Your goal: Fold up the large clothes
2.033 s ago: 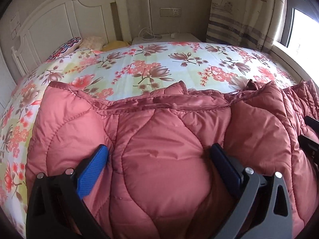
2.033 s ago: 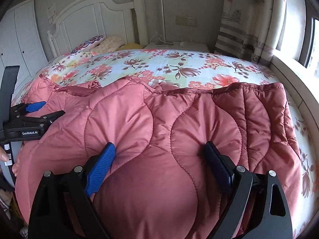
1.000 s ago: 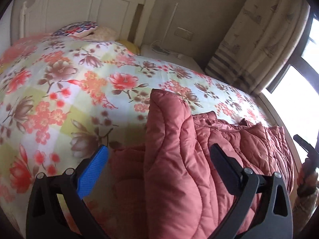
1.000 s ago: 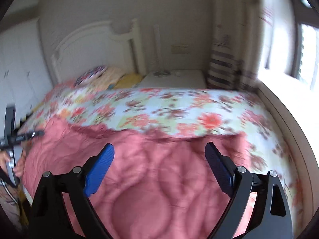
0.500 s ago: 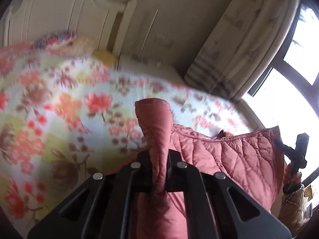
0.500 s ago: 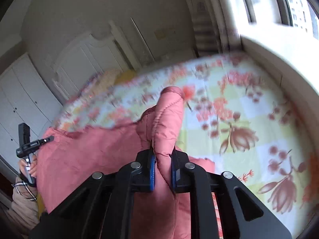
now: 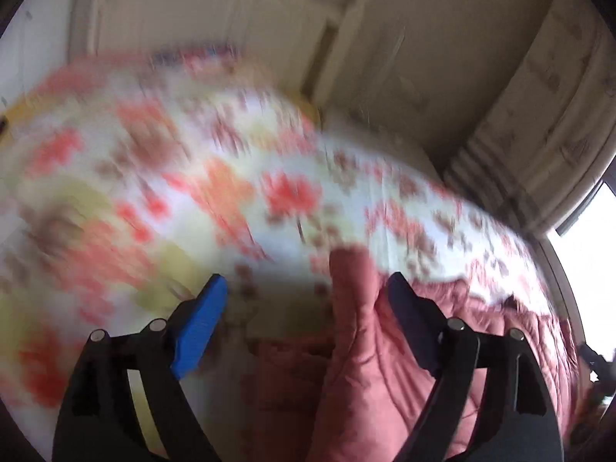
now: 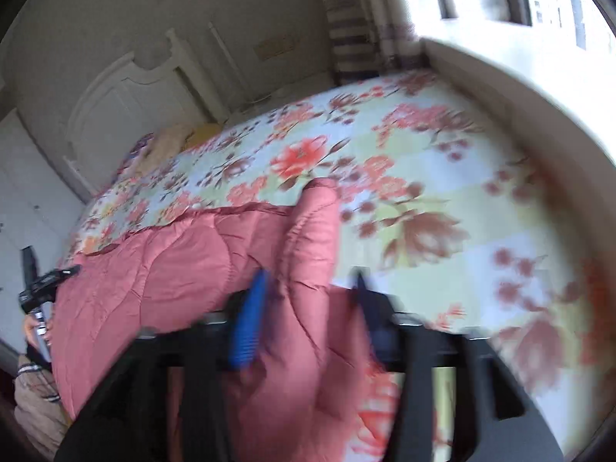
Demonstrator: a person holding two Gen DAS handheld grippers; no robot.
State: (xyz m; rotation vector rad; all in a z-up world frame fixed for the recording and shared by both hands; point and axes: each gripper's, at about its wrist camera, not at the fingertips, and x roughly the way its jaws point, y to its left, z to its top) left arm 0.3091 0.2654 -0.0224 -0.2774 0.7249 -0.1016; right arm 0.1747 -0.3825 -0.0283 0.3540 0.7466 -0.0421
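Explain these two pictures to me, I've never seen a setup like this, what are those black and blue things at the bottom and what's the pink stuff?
No robot here: a person holds a hand-operated pair of tongs in each hand, with a fisheye camera on each looking along its two fingers. One picture comes from the left tongs, the other from the right tongs. The blue-padded fingers are the gripping parts. Both pairs stand open, with a raised fold of the pink quilted coat between the fingers but not pinched. The coat lies on a bed with a floral bedspread. The left picture is blurred by motion. At the right picture's left edge, the other tongs show.
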